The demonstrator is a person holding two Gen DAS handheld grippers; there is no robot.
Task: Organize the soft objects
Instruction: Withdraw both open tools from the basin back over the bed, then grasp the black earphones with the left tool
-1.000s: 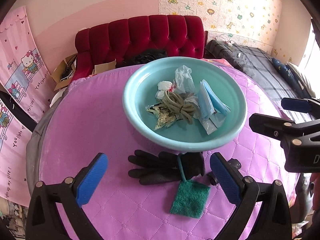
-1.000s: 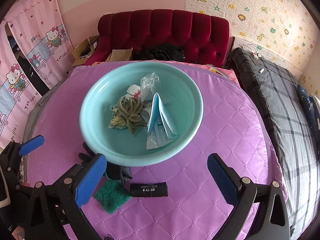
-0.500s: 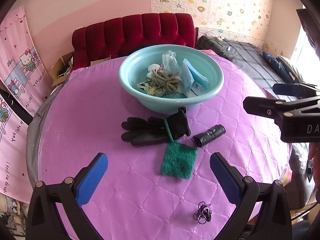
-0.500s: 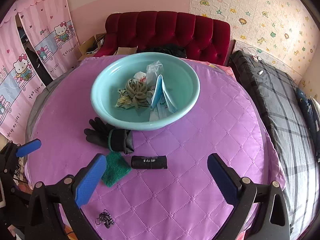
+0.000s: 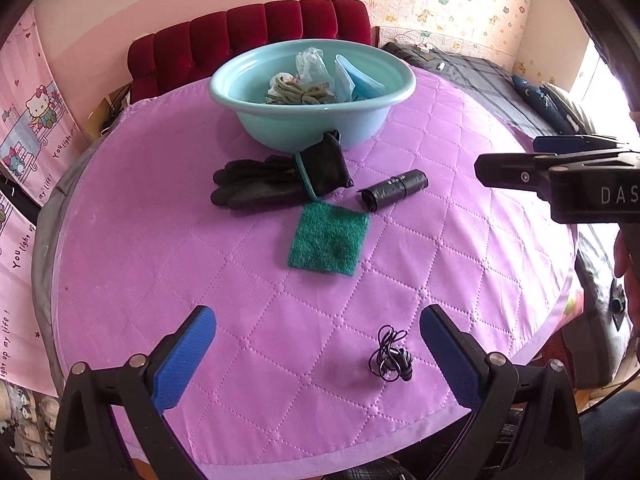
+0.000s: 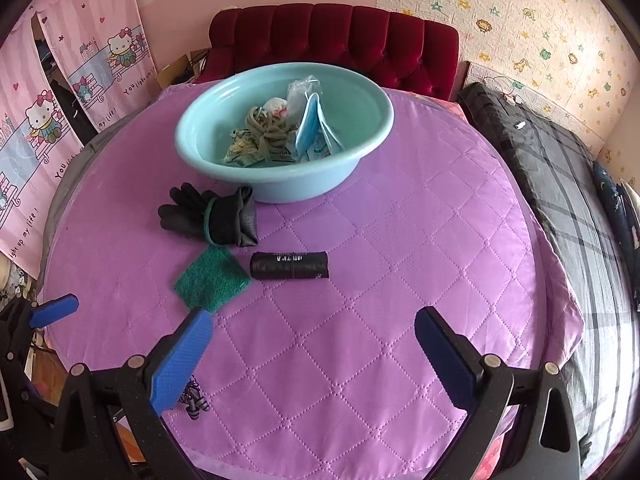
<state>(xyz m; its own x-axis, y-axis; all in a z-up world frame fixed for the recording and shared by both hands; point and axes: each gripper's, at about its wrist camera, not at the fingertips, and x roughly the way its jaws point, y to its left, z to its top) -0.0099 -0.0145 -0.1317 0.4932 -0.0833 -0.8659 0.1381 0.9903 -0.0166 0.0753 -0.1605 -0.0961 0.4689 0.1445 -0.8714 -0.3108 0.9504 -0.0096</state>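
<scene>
A pair of black gloves (image 5: 276, 184) is lying on the purple quilted worktop (image 5: 200, 264), its folded cuff leaning against the near wall of a light blue basin (image 5: 312, 120). Just near of the gloves, a green scouring pad (image 5: 328, 238) is lying flat, one corner touching the cuff. To the right of the pad, a black roll of bags (image 5: 394, 190) is resting on its side, just beside the pad. Close to the near edge of the worktop, a small tangle of black earphones (image 5: 390, 356) is sitting apart from the rest.

Inside the basin, a coil of olive rope (image 6: 268, 134), a blue face mask (image 6: 314, 128), a clear plastic bag (image 6: 302, 88) and a yellowish sachet (image 6: 240, 150) are lying together toward its middle.

The left tongs (image 5: 318, 354) are hovering low over the near part of the worktop, pointing toward the basin, their blue-padded jaws spread wide and gripping nothing; the earphones are lying between the jaws, closer to the right one. The right tongs (image 6: 314, 354) are hanging at the near right of the worktop, likewise released and empty, aimed at the roll of bags and the basin. In the left wrist view they are showing side-on at the right edge, with part of a hand (image 5: 628, 256) below them.

Beyond the worktop a red tufted headboard (image 6: 332, 46) is standing against the pink wall.
</scene>
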